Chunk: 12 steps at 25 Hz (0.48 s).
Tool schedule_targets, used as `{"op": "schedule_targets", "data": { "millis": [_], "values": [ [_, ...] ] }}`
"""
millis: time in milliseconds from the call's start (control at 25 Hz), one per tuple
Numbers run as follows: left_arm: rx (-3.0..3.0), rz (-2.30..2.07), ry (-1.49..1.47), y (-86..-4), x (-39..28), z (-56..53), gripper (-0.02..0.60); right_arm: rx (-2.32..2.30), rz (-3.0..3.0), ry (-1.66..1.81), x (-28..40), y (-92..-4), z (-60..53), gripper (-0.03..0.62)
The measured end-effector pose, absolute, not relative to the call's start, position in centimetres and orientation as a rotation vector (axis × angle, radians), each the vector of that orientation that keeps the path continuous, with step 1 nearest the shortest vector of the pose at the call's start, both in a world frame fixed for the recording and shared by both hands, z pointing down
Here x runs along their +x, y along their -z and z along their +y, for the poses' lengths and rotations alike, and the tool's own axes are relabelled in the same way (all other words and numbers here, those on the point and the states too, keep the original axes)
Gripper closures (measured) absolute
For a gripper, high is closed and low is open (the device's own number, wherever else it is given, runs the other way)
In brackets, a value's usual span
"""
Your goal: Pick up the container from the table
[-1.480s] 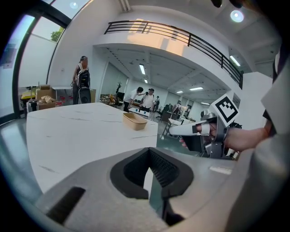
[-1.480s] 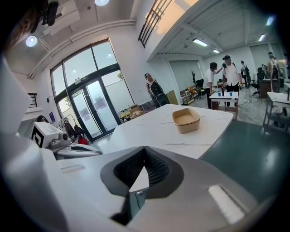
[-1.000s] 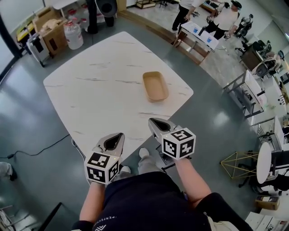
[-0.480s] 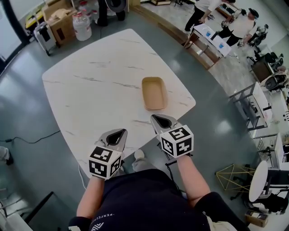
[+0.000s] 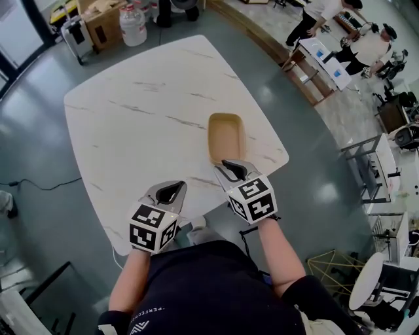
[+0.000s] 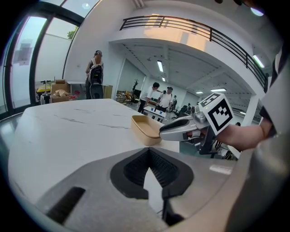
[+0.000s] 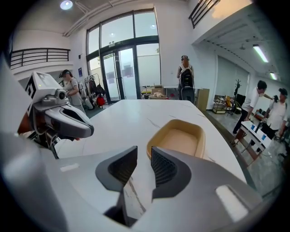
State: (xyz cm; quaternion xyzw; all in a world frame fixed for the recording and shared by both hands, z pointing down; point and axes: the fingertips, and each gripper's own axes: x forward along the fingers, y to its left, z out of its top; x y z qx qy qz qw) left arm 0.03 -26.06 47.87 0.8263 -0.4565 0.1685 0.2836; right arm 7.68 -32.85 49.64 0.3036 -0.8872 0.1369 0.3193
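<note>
Head view, and one big white marble-look table (image 5: 131, 124) fills the floor, a rounded square. Behind it, the left gripper view picks out three people: one with a backpack (image 6: 96, 74) and two side by side (image 6: 154, 95) further off. Back in the head view there's one open cardboard box (image 5: 105, 16) past the far corner, and one clear water jug (image 5: 133, 26) standing just beside it.

Now the one that matters: a single tan container (image 5: 226, 136), oblong and empty, sitting flat on the table near its right edge, towards the near corner.

Two grippers in play. The right gripper (image 5: 226, 163) is up at the container's near end. Its jaws have just been opening and stand apart, with only bare tabletop between them. The right gripper view puts the container's rim just beyond the tips. Whether they touch it, I can't tell.

The left gripper (image 5: 177, 186) hangs over the table's near edge, well apart from the container. Its jaws are closed tip to tip and hold nothing.
</note>
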Motion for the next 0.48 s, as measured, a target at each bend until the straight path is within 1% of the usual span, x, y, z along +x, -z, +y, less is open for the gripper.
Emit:
{"op": "schedule_targets", "data": {
  "millis": [240, 360, 480],
  "values": [
    [2.165, -1.251, -0.446, -48.7, 0.1, -26.9, 0.586, 0.636, -2.246, -0.156, 7.6, -51.3, -34.1, 0.479],
    [2.137, -1.268, -0.443, -49.0, -0.1, -27.0, 0.586, 0.507, -2.187, -0.069, 7.3, -52.1, -34.1, 0.451],
    [2.118, -1.281, -0.447, -49.2, -0.4, -27.2, 0.586, 0.423, -2.139, 0.006, 7.0, -52.5, -34.0, 0.451]
  ]
}}
